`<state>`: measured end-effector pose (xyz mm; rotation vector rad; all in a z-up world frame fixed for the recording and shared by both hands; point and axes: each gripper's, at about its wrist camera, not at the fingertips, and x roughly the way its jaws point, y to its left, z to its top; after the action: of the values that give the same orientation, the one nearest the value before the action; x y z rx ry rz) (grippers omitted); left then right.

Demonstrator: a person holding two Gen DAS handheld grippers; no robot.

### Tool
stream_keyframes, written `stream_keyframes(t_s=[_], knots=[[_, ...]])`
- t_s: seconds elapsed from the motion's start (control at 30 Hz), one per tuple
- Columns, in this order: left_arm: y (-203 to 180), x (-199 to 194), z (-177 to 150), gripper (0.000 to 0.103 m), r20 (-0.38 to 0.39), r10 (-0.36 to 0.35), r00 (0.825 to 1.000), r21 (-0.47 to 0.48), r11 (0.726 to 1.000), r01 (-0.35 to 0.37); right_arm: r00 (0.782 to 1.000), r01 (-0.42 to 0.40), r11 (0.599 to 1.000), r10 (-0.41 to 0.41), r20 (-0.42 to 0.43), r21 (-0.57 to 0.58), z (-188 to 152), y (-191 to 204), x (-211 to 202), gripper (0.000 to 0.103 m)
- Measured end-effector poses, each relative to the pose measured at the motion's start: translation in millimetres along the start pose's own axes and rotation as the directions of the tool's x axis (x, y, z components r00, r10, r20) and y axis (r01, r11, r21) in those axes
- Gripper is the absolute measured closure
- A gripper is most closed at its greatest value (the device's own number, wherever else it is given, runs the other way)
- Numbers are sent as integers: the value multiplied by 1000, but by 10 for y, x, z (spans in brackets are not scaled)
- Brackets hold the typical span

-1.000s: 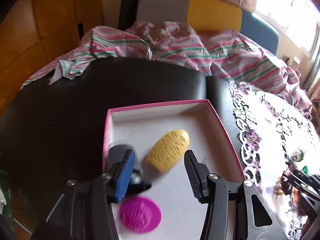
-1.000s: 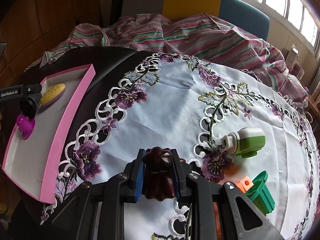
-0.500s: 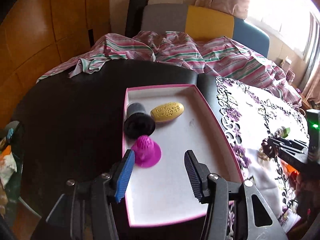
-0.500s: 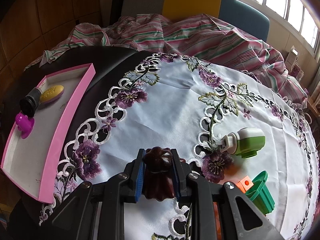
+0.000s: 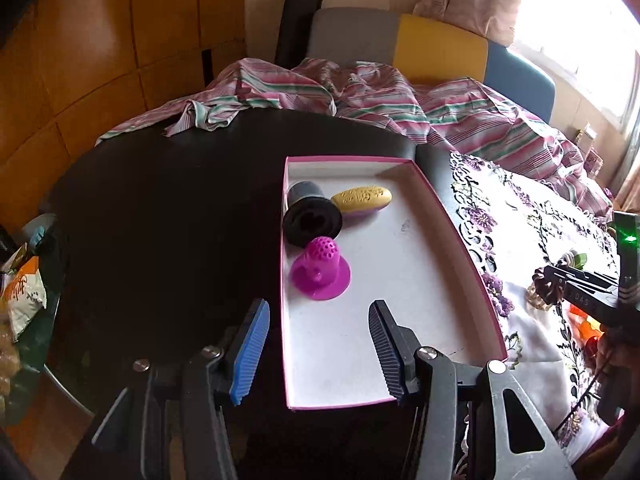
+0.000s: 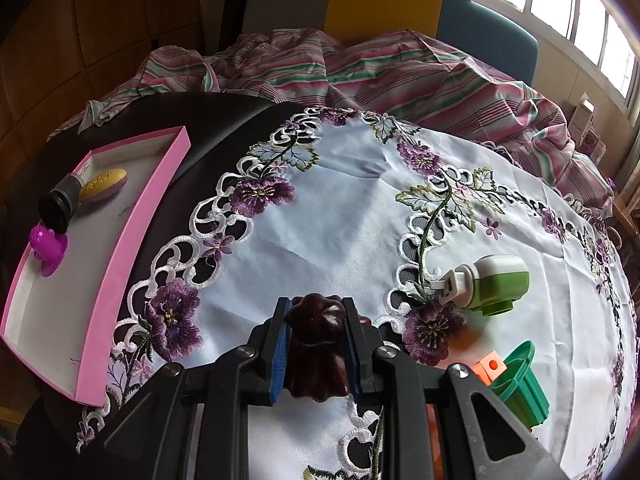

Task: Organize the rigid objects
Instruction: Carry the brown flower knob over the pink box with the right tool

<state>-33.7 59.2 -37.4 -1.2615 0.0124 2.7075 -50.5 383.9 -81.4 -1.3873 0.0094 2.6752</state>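
Left tongs point(image 5: 318, 346) withdrawn, agape, from pink tray point(image 5: 440, 216) with black cup point(image 5: 310, 220), yellow oval point(image 5: 362, 199), magenta bell point(image 5: 322, 270); right tongs point(image 6: 316, 350) clenched on brown mould point(image 6: 316, 350).

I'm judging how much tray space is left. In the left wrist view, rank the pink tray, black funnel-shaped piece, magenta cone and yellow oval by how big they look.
1. Pink tray, by far.
2. Black funnel-shaped piece and magenta cone: look alike; the cone is nearer, so unranked.
3. Yellow oval, farthest back.

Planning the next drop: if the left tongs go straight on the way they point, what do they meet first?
Probably the bare white floor of the pink tray, with the magenta dotted cone next along that line; depth is unclear. The left tongs are open and empty.
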Motion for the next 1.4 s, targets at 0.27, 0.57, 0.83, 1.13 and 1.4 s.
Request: stream_keyframes(t_s=[0.27, 0.57, 0.83, 1.13, 1.4], knots=[[88, 3, -24, 50, -6, 8, 1000, -13, 1000, -8, 1000, 8, 1000, -8, 6, -4, -5, 20, 4, 80], [189, -14, -27, 50, -1, 14, 1000, -28, 999, -14, 1000, 21, 1000, -21, -7, 6, 37, 31, 4, 80], [294, -31, -25, 50, 3, 13, 1000, -49, 999, -13, 998, -25, 1000, 25, 52, -2, 215, 294, -285, 81], [409, -42, -40, 50, 5, 19, 1000, -74, 997, -19, 977, -161, 984, 170, 129, -79, 426, 905, -634, 81], [523, -45, -41, 50, 6, 26, 1000, -92, 995, -26, 959, -237, 957, 258, 114, -168, 500, 1467, -654, 81]])
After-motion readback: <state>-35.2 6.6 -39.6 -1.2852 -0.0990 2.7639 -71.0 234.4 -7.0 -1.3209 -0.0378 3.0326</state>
